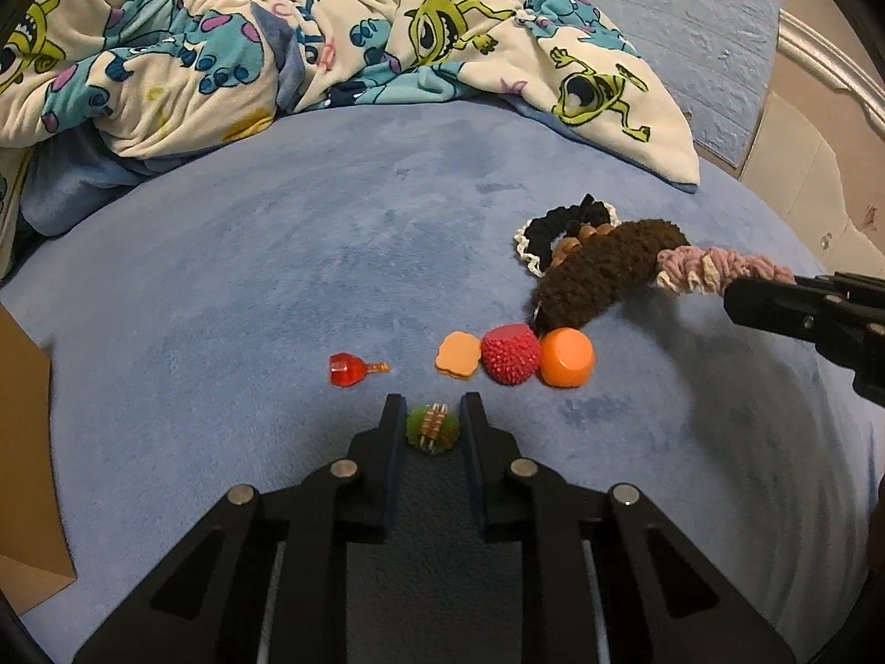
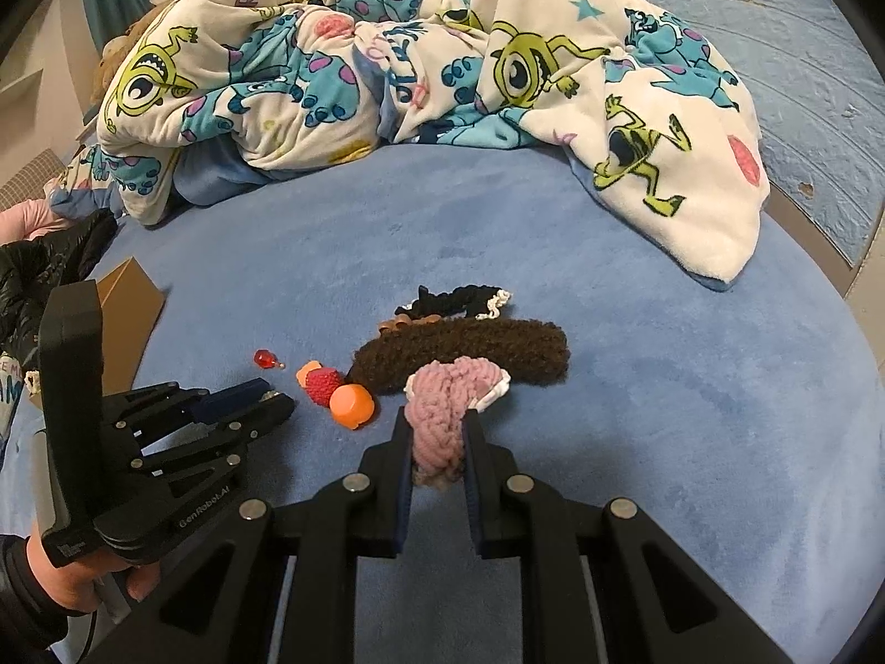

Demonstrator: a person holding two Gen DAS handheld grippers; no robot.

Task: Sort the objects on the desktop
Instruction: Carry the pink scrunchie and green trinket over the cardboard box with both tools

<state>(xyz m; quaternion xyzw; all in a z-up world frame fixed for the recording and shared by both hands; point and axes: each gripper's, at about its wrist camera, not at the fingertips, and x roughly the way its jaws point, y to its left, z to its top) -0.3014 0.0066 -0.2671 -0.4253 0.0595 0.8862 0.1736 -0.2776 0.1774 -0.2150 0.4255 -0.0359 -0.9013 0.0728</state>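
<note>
L gripper (image 1: 433,415), nearest in the left wrist view, clamped on a small green spiky ball (image 1: 432,430) w/ a pale band across it; ball sits on the blue bedspread (image 1: 276,276). R gripper (image 2: 441,426) clamped on a pink scrunchie (image 2: 442,415), its far end lying against the brown fuzzy scrunchie (image 2: 464,357).

Writing: side of L gripper body in the right wrist view reads "GenRobot.AI"; a smaller label lower on the housing too small to read.

No bins or trays visible; only a cardboard piece (image 2: 130,321) at the left edge, can't tell if it's a box or what's inside.

Next out, a row: red gem toy (image 1: 348,369), peach flat piece (image 1: 457,361), red bumpy berry (image 1: 510,355), orange cap (image 1: 567,357) – last three touching. Beyond: black scrunchie (image 1: 553,229) w/ white lace trim. Farthest: cartoon-monster blanket (image 1: 221,44), bunched up.
</note>
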